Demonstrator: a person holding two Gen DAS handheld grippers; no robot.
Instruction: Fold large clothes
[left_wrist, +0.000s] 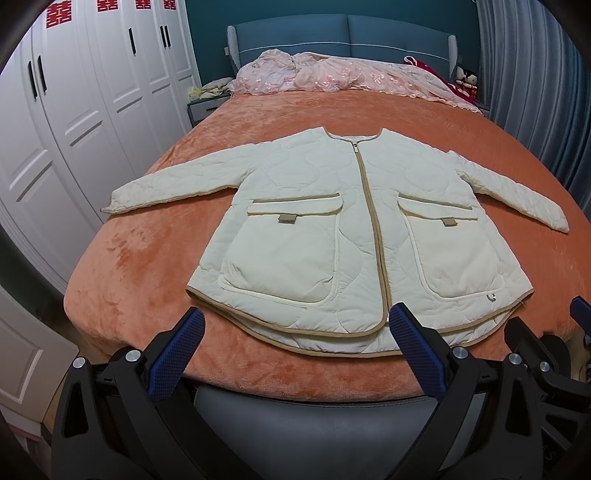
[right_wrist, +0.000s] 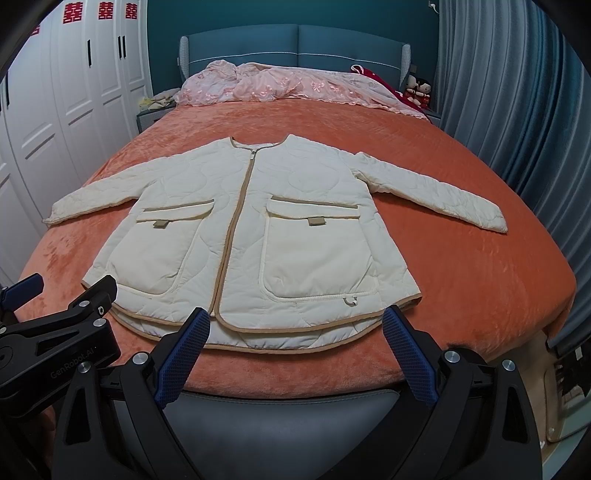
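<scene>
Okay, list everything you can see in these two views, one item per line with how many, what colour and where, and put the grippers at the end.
quilted jacket: one, cream with tan trim, zipped, spread flat face up on the bed, sleeves out to both sides
bed cover: one, orange, plush, under the jacket
bedding heap: one, pink, embroidered, bunched at the head of the bed
headboard: one, blue, padded, behind the heap
wardrobe: one, white, black handles and red paper cutouts, along the left wall
curtain: one, grey-blue, along the right wall
dolls: two, red and white, right of the headboard
left gripper: one, black with blue pads, open, near the jacket hem
right gripper: one, black with blue pads, open, near the hem
</scene>
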